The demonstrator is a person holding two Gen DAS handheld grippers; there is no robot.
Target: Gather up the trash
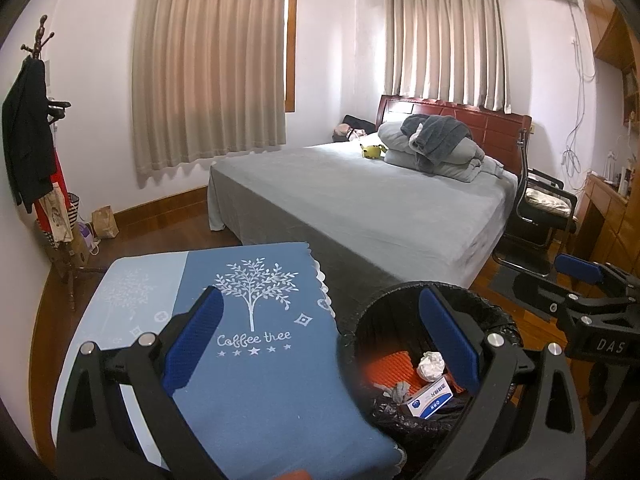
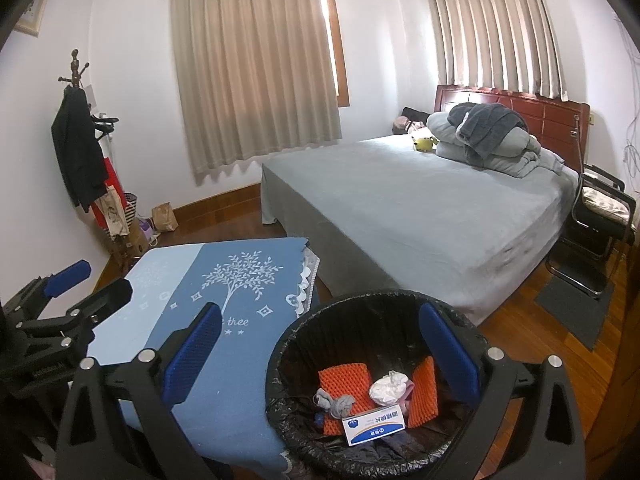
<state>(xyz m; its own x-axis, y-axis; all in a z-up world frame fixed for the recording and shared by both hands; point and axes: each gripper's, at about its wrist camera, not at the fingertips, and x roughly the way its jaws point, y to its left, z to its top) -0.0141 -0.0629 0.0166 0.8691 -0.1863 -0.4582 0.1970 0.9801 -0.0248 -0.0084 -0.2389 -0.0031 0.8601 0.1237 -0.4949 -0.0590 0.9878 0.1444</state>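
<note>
Nearest, the left gripper (image 1: 320, 344) and the right gripper (image 2: 320, 352) both hang with fingers spread wide, holding nothing. Under them a table (image 2: 224, 364) wears a blue cloth printed with one white tree. Just right of it stands one bin (image 2: 360, 308), lined in black. Inside lies the trash: one white-and-blue box (image 2: 374, 427), one white paper wad (image 2: 386, 387), one grey wad (image 2: 336, 402), and two orange foam pieces (image 2: 346, 376). Farther off, on the wood floor, one grey bed (image 2: 420, 204) stands with piled bedding. At the far left is one coat rack (image 2: 78, 136). Two curtained windows (image 2: 256, 68) fill the far wall.
</note>
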